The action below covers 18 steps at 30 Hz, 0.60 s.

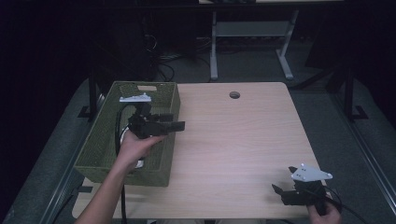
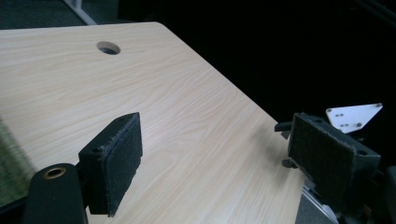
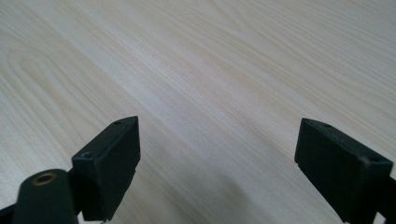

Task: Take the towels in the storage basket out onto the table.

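A person's left hand holds my left gripper (image 1: 173, 122) above the right wall of a green woven basket (image 1: 105, 140), jaws pointing right over the table. In the left gripper view, my left gripper (image 2: 215, 130) is open with nothing between its padded fingers (image 2: 116, 163). My right gripper (image 1: 283, 178) sits near the table's front right corner, jaws pointing left. In the right gripper view, my right gripper (image 3: 217, 130) is open over bare wood. Something white (image 1: 124, 133) lies in the basket, mostly hidden by the hand.
The light wooden table (image 1: 233, 140) has a round cable hole (image 1: 234, 94) near its far edge. The right gripper's grey plate (image 2: 352, 116) shows beyond the left gripper's jaw. A white desk frame (image 1: 252, 42) and cables stand on the dark floor behind.
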Each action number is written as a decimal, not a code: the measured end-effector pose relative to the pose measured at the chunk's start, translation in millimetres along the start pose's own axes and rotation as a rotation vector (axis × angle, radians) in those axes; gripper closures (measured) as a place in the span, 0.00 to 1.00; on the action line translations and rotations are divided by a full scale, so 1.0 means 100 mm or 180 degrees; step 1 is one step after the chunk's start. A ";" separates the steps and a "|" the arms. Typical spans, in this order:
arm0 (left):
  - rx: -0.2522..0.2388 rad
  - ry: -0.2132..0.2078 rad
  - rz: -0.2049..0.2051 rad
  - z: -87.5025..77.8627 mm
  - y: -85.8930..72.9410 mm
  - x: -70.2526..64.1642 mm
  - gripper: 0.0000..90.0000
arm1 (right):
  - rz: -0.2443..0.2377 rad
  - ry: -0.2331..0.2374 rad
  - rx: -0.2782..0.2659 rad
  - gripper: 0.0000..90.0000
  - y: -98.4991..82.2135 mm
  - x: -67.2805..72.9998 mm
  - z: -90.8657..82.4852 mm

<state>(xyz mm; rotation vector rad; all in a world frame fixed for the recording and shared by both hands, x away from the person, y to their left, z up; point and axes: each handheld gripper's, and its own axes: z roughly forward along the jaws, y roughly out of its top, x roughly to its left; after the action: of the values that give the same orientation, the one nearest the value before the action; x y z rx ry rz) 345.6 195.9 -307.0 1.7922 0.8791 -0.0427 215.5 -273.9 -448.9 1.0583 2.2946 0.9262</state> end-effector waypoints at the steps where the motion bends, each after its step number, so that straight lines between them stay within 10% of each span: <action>1: -0.0008 0.0013 0.0000 -0.02 -0.01 0.01 0.20 | -0.0007 -0.0005 -0.0004 0.15 0.00 0.00 0.00; 18: -0.0036 0.0299 -0.0029 -0.35 -0.09 0.23 0.22 | -0.0031 -0.0009 0.0006 0.15 0.01 0.02 0.01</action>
<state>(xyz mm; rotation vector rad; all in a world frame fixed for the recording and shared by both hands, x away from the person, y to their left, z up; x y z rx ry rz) 343.8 238.2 -310.0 1.7914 0.9524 0.0410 215.1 -271.4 -448.7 1.0476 2.2966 0.9184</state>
